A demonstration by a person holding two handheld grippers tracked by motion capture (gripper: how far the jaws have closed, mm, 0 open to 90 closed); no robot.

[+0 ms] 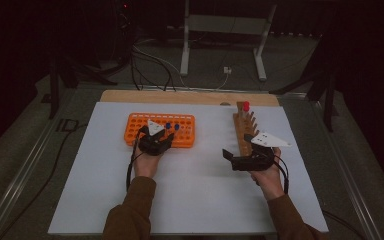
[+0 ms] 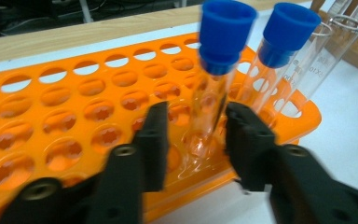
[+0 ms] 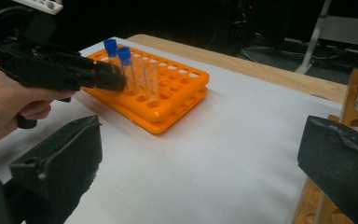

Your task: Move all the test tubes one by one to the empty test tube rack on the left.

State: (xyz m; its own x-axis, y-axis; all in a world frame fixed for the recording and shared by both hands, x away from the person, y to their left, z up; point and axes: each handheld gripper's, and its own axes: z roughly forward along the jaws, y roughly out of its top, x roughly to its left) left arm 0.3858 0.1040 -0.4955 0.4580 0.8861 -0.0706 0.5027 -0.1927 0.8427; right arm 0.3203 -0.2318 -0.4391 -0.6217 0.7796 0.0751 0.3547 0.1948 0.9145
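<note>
Left gripper view: blue-capped test tube (image 2: 214, 88) stands in orange rack (image 2: 74, 121), near-corner hole, between jaws of left gripper (image 2: 196, 140). Jaws apart, small gaps either side, pads not pressing. Judged light, stiff, slick, breakable glass; best taken mid-barrel below cap, gentle squeeze. Looks: clear thin wall, blue stopper, second capped tube (image 2: 279, 51) just beside. Right gripper (image 1: 240, 156) wide apart, empty, near wooden rack (image 1: 244, 127).

On the worktop (image 1: 190, 200) the tube rack (image 1: 160, 130) lies to the left and the peg stand (image 1: 243, 131) to the right, well apart. Two capped tubes (image 2: 216, 79) stand side by side in the rack's holes, toward its right end. One tube (image 1: 245, 107) stands at the peg stand's far end.
</note>
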